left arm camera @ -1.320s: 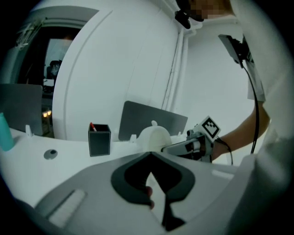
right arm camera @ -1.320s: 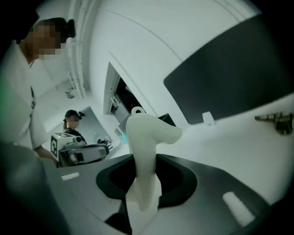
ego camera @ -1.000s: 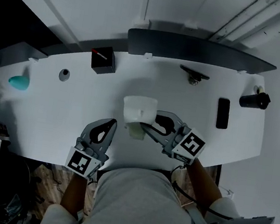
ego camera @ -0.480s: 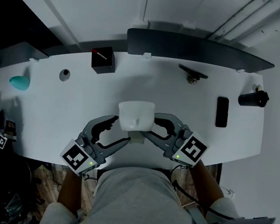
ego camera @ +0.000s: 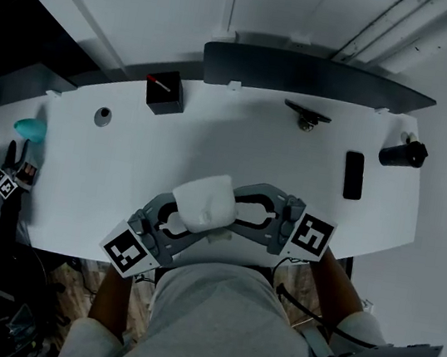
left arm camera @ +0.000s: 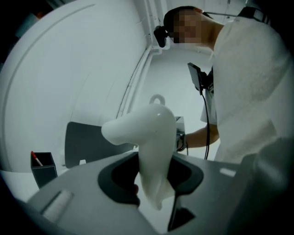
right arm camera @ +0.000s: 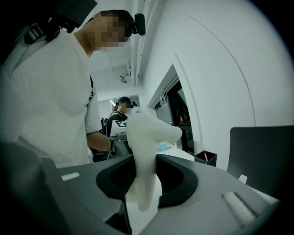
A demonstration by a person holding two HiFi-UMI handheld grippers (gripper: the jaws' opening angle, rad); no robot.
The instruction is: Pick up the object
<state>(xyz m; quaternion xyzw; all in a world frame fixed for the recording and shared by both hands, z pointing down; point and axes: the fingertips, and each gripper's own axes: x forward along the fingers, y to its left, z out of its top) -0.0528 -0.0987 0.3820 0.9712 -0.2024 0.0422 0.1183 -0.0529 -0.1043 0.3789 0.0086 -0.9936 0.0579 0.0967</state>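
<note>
The white curved desk (ego camera: 277,157) carries a black pen box (ego camera: 165,95) at the back left, a teal object (ego camera: 29,129) far left, a flat black phone (ego camera: 353,176) and a black cylinder (ego camera: 401,155) at the right.

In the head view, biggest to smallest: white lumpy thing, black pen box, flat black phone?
1. white lumpy object, but it's nearer the camera.
2. black square pen box.
3. flat black phone, slightly smaller.

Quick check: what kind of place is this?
Probably an office or lab workstation: a curved white desk, a dark monitor at its back edge, a black pen holder and a phone lying on it.
</note>
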